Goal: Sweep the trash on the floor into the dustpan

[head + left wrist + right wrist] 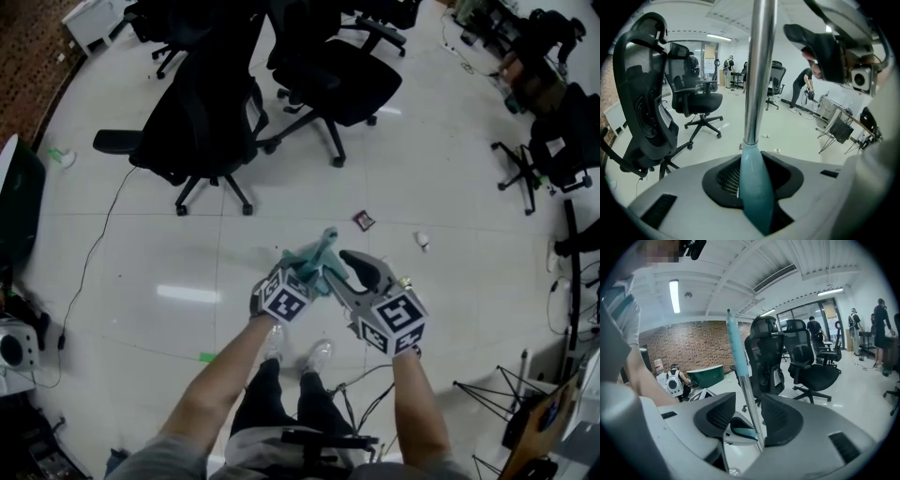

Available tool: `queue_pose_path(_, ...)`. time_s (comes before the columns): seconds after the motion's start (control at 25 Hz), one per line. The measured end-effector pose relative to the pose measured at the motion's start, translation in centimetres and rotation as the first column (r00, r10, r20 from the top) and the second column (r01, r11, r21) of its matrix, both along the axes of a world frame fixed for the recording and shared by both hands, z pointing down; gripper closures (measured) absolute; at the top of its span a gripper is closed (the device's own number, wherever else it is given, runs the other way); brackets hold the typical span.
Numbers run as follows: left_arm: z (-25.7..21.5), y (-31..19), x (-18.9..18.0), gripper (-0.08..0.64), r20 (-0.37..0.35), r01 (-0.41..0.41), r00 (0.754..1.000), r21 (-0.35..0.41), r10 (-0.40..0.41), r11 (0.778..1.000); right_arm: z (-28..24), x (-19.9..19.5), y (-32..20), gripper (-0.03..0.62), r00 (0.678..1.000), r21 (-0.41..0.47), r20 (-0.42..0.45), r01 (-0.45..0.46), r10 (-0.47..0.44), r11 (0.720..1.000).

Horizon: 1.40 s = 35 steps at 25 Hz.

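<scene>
The left gripper (312,269) sits just left of the frame's centre in the head view, the right gripper (364,268) close beside it on the right, and teal handle parts poke up between the two. In the left gripper view the claw is pinched on a metal pole (758,70). The pole's teal sleeve fills the gap between the black pads, and the bare metal runs up out of the top of the frame.

In the right gripper view the claw is spread. A thin pole with a teal grip (740,376) stands between the pads, right beside the right-hand pad and clear of the left-hand one. Low in the gap, at the foot of this pole, lies a white and teal shell that looks like the dustpan (736,432).

The trash lies on the pale floor (441,178) above and to the right of the grippers in the head view: a dark red wrapper (364,220) and, further right, a small white scrap (423,240). Two black office chairs (202,122) stand in the upper middle of that view, well apart from the trash.
</scene>
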<state>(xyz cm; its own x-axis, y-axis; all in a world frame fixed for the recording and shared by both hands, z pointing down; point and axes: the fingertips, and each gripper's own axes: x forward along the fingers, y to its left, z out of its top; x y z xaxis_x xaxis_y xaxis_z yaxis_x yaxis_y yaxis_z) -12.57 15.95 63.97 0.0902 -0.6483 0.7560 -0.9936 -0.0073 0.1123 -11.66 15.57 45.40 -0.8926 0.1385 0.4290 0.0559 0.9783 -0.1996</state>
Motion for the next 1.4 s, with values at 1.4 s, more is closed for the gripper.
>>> queue_pose_path(1.4,-2.1,1.1,-0.1,0.446,0.045,-0.020,0.999,0.063,0.017,0.998,-2.3,1.4,-5.8,0.499,0.996,0.088,0.086,0.029,-0.037,0.996)
